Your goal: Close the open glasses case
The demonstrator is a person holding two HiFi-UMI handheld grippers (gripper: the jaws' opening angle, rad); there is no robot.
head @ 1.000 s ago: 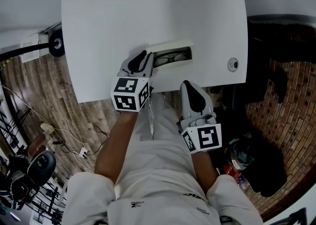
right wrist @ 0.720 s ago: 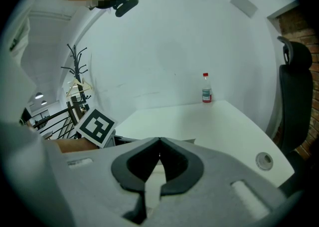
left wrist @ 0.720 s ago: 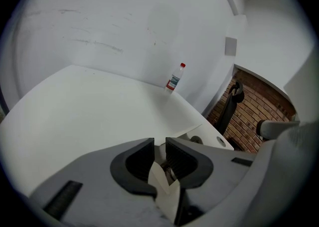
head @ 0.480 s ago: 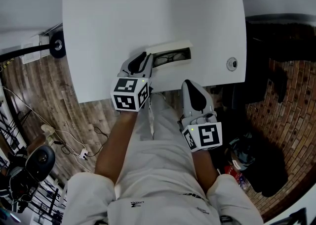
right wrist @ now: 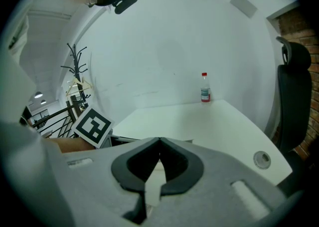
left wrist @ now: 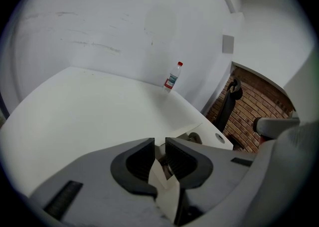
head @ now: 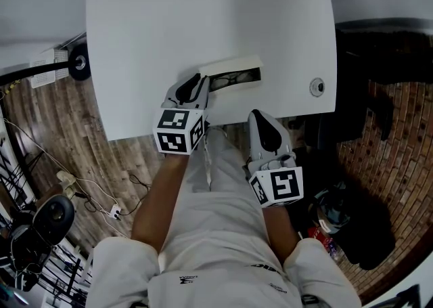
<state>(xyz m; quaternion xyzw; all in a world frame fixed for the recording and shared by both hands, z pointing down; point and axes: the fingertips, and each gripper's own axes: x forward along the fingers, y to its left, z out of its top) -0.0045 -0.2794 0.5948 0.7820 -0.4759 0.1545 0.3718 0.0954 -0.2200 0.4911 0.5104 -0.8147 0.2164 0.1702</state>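
Glasses case [head: 235,75] lay open nr front edge of white bench [head: 203,15], specs inside, lid up on far side. L tongs [head: 201,82] sat at case's left end; they'd just been closing & pinched the lid's end btwn the pads. R tongs [head: 260,116] were pressed together w/ nothing in them, held off bench's front edge over person's lap, apart from case. Small bottle [left wrist: 172,76] stood at bench's far edge by wall. Round grommet [head: 318,87] was set in bench, right of case.

Right gripper [right wrist: 159,139] jaws together, white table [right wrist: 209,126], bottle [right wrist: 205,88] at far edge
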